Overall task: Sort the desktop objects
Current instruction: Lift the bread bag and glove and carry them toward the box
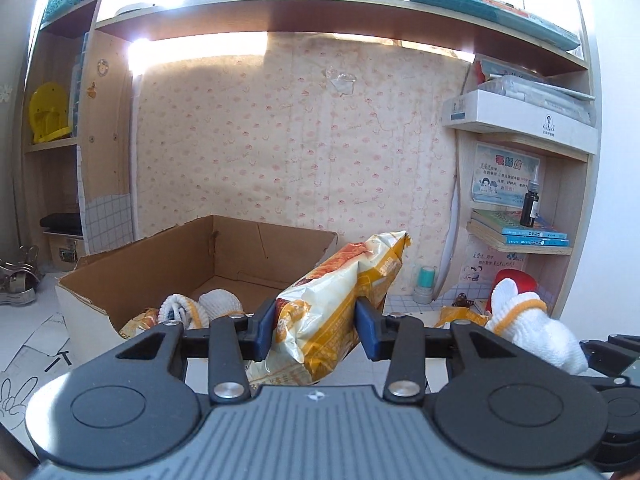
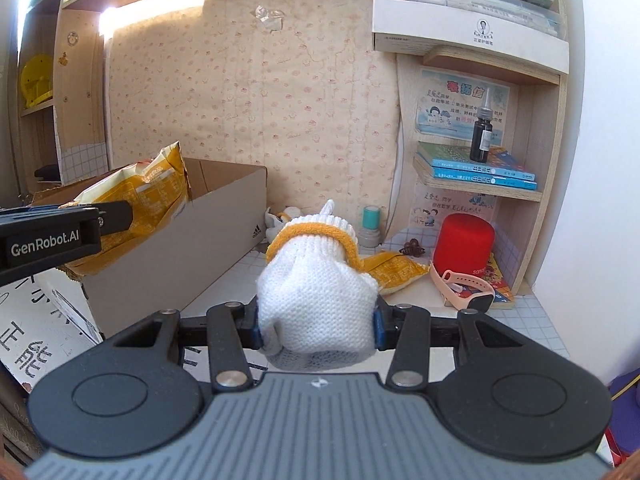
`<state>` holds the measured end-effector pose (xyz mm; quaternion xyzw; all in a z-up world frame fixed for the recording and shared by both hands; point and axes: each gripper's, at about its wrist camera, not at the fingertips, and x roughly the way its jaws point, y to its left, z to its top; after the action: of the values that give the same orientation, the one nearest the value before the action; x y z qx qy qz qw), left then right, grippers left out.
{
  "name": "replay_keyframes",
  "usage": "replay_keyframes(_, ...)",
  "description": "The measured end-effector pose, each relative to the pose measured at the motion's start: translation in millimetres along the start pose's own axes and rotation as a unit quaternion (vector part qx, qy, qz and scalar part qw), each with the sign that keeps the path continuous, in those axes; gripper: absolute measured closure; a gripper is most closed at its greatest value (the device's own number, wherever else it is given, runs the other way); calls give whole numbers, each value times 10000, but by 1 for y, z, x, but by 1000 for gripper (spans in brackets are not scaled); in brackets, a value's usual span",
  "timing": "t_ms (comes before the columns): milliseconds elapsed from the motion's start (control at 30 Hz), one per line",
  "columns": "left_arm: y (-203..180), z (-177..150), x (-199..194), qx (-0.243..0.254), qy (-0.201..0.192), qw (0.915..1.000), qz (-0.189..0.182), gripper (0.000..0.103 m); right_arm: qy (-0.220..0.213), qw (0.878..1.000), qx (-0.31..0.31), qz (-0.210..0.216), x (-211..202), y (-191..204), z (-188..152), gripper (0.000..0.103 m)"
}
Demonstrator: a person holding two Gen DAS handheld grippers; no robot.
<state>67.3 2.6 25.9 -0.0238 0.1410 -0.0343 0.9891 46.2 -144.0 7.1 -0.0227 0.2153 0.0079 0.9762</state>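
My left gripper [image 1: 316, 330] is shut on a yellow and orange snack bag [image 1: 336, 300], held tilted in the air just in front of an open cardboard box [image 1: 248, 256]. Inside the box lie a white glove [image 1: 200, 306] and part of another snack bag [image 1: 138, 320]. My right gripper [image 2: 318, 326] is shut on a white knitted glove with a yellow cuff [image 2: 316, 292], raised over the desk to the right of the box [image 2: 192, 256]. In the left wrist view that glove [image 1: 528, 328] shows at the right. The left gripper's body [image 2: 52, 236] and its bag [image 2: 136, 208] show at the left.
Another yellow snack bag [image 2: 396, 272] lies on the tiled desk behind the glove. A red cylinder [image 2: 464, 240], a pink smartwatch [image 2: 468, 288], a green-capped stamp [image 2: 370, 228] and a dark hair clip [image 2: 412, 247] stand near the right shelf. Books and a dark bottle [image 2: 480, 136] sit on that shelf.
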Motion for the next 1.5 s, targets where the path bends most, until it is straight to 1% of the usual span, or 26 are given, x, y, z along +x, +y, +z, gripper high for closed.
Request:
replay_keyframes(100,4,4,-11,-82,-84,9999,-118,60,-77,10000,-51,19,-6,7,4,57)
replay_keyframes(233,8,11,-25,-111,-296,9994,-107,60,-161,9998,-98,36,-12,12,9,57)
replay_keyframes(300,10,13,-29,-84,-399,9992,-38,60,-193,9997,-118,70,-13,15,11,57)
replay_keyframes(367,13,15,-30,-110,-429,9990,9,60,-219,9996,-145,120,-14,19,14,57)
replay_keyframes(767,46,22,-24,-212,-429,9975,515,60,-242,9984,-343,371,-4,49,25,57)
replay_keyframes(1233,73,24,-19,-309,-404,9956,785,60,-201,9970,-532,520,7,73,33,57)
replay_keyframes(1500,83,23,-12,-349,-338,9952,852,60,-153,9961,-619,608,17,87,36,57)
